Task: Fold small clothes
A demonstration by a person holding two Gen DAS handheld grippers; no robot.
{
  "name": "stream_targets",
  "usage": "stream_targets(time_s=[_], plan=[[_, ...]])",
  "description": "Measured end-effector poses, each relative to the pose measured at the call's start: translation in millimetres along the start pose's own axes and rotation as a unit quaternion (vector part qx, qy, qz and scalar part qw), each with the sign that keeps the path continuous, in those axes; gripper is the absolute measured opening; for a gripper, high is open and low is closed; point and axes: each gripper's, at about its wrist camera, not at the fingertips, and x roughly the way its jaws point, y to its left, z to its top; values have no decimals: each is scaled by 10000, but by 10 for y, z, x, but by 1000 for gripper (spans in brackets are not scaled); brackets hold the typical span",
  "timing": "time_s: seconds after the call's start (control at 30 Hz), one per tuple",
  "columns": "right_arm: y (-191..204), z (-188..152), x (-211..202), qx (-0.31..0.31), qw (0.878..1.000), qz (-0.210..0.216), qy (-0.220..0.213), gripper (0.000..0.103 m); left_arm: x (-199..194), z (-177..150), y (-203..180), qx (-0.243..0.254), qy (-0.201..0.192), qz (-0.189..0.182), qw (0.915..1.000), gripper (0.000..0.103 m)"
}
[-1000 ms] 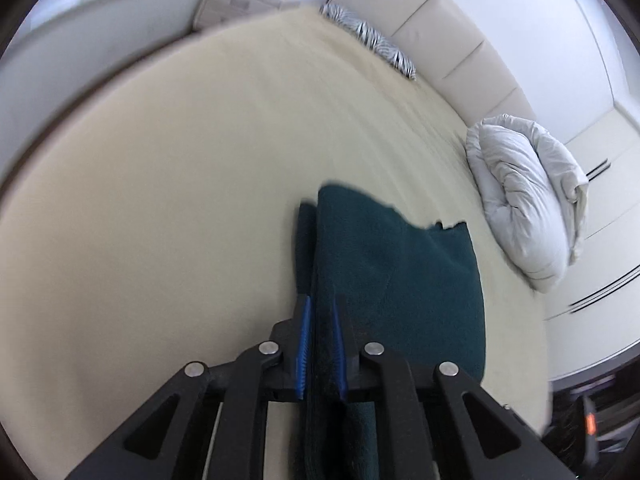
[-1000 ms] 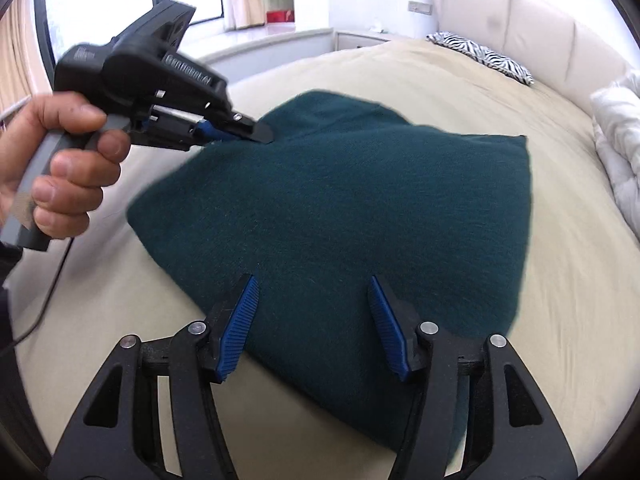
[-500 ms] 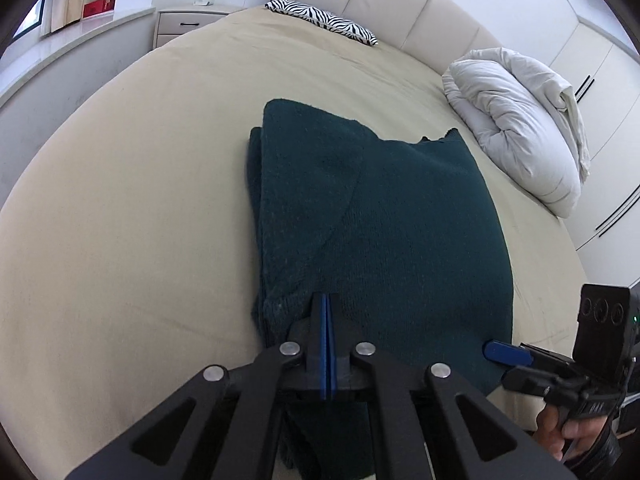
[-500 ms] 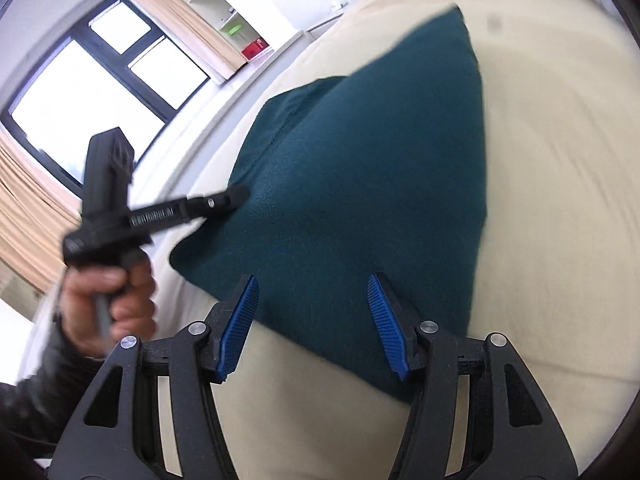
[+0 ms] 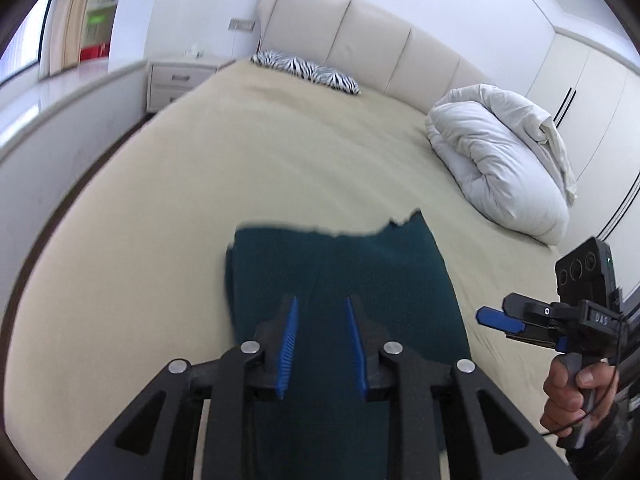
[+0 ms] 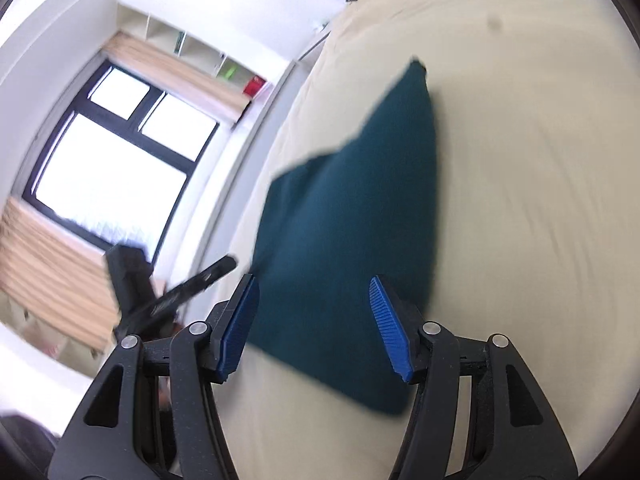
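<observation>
The near end of the dark green garment [image 5: 360, 280] is hidden beneath the left gripper [image 5: 321, 342]; its far edge is blurred. Whether it is touched cannot be told.

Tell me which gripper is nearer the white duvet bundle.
Right. The right gripper is off the green garment's right edge, on the side of the white duvet bundle. The left gripper hangs over the garment's middle, farther away.

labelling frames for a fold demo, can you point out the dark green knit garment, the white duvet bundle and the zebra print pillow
dark green knit garment [image 5: 372, 276], left wrist view, on its flat upper layer
white rolled-up duvet bundle [image 5: 504, 164], left wrist view, on its bulging middle
zebra print pillow [image 5: 308, 70], left wrist view, on its striped top
</observation>
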Motion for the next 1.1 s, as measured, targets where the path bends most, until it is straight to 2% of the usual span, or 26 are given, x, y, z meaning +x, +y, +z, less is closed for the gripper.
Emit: stream_targets(time_s=[0.07,0.17,0.23,0.27,0.37,0.43,0.53,0.63,0.77,0.8,0.87,0.9,0.97,1.1], plan=[[27,282,221,73,9998,165,33,57,226,143,-25,-30,39,-58,10000,28],[-39,645,569,421,9985,352,74,57,610,217,37,14,303,264,9992,28],[-76,805,865,534,9976,352,248,56,846,182,186,-145,553,453,9973,28],[-138,868,988,633,9971,266,321,55,929,158,271,-231,632,457,9967,26],[-329,1046,1168,906,9953,187,283,55,991,40,468,-430,543,56,9976,26],[-455,1153,1205,1020,9946,-25,187,55,995,35,470,-376,559,46,9977,26],[-717,1214,1289,1301,9914,-8,128,53,1015,7,460,-274,571,70,9980,26],[-841,1212,1238,1274,9915,-258,-104,49,1018,1,465,-235,546,76,9982,27],[-936,1207,898,1378,9878,-524,-510,50,1057,1,385,-119,536,186,9983,27],[-864,1181,815,1269,9890,-524,-548,52,1059,-2,385,-120,530,187,9983,27],[-639,1060,691,1047,9932,-40,-503,52,1059,-10,402,-136,522,171,9984,27],[-509,970,651,897,9947,240,-442,52,1059,-14,402,-129,523,176,9984,27],[-217,726,692,480,9976,504,-69,52,1064,-13,384,-80,531,219,9983,27],[21,187,987,93,9957,571,725,51,1073,-27,328,31,529,303,9981,27]])
